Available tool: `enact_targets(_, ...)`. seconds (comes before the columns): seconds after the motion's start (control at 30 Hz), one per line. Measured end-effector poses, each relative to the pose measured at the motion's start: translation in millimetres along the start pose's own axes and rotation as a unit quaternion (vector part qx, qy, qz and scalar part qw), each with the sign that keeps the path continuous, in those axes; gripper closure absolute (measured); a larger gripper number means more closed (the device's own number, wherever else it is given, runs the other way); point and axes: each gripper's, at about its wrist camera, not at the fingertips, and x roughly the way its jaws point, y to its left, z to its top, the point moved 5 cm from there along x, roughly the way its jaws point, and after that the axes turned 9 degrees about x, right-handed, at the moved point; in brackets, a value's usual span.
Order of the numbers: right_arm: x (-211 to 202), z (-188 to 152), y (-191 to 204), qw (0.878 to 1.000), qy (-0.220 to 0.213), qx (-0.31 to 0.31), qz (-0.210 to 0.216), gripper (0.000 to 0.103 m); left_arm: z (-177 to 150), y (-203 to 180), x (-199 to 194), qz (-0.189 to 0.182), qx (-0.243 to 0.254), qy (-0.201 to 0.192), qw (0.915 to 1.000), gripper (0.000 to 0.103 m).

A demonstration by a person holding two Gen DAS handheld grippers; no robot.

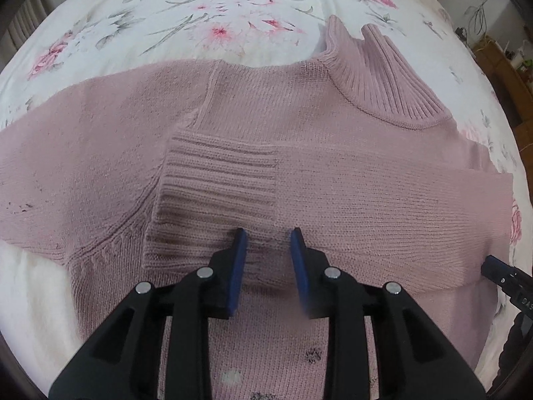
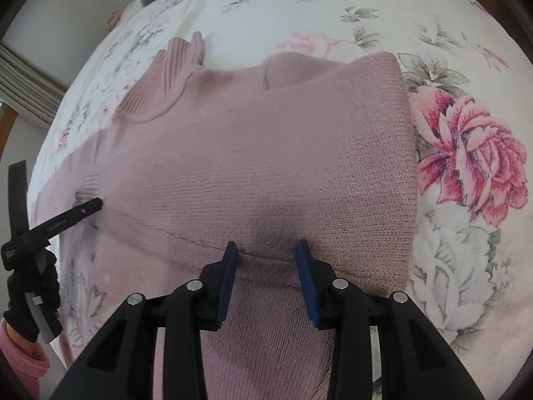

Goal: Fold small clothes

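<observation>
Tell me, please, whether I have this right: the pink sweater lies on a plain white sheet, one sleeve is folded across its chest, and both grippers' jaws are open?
Not quite: the sheet is floral, with pink roses and grey leaves, as the right wrist view shows. The rest holds: the pink sweater has its sleeve folded across the chest, and the left gripper and right gripper both have open jaws.

A dusty pink knitted sweater lies flat on a floral bed. Its ribbed turtleneck collar points toward the far edge of the bed. One sleeve is folded across the chest, its ribbed cuff resting on the body. The other sleeve lies stretched outward, flat on the bed.
</observation>
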Motion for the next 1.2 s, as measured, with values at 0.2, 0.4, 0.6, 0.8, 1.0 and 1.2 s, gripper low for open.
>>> enact_targets(0.2, -24.6, -5.5, 20.2, 1.0, -0.015, -0.002, 0.017, 0.057, -1.2, 21.8, -39.6, -0.017, -0.021, -0.036, 0.999, 0.068)
enact_targets(0.4, -33.4, -34.6, 69.4, 0.998, -0.004, -0.05, 0.049, 0.045, -36.7, 115.7, -91.8, 0.032, -0.073, -0.074, 0.9941, 0.052)
enact_targets(0.6, -13.8, -71.2, 124.4, 0.991, 0.032, -0.108, 0.073, 0.044, -79.3, 240.5, -115.4, 0.089, -0.181, -0.078, 0.9764, 0.052)
enact_targets(0.8, 7.6, -89.0, 143.0, 0.988, 0.045, -0.133, 0.06, 0.044, -101.2, 333.7, -114.1, 0.062, -0.309, -0.113, 0.9423, 0.054)
enact_targets(1.0, 25.2, -87.2, 141.7, 0.99, 0.051, -0.125, 0.047, 0.044, -95.2, 373.5, -102.8, 0.041, -0.358, -0.143, 0.9219, 0.054)
enact_targets(1.2, 36.4, -87.3, 139.1, 0.99, 0.052, -0.123, 0.041, 0.043, -72.8, 382.1, -95.0, 0.035, -0.353, -0.168, 0.9197, 0.057)
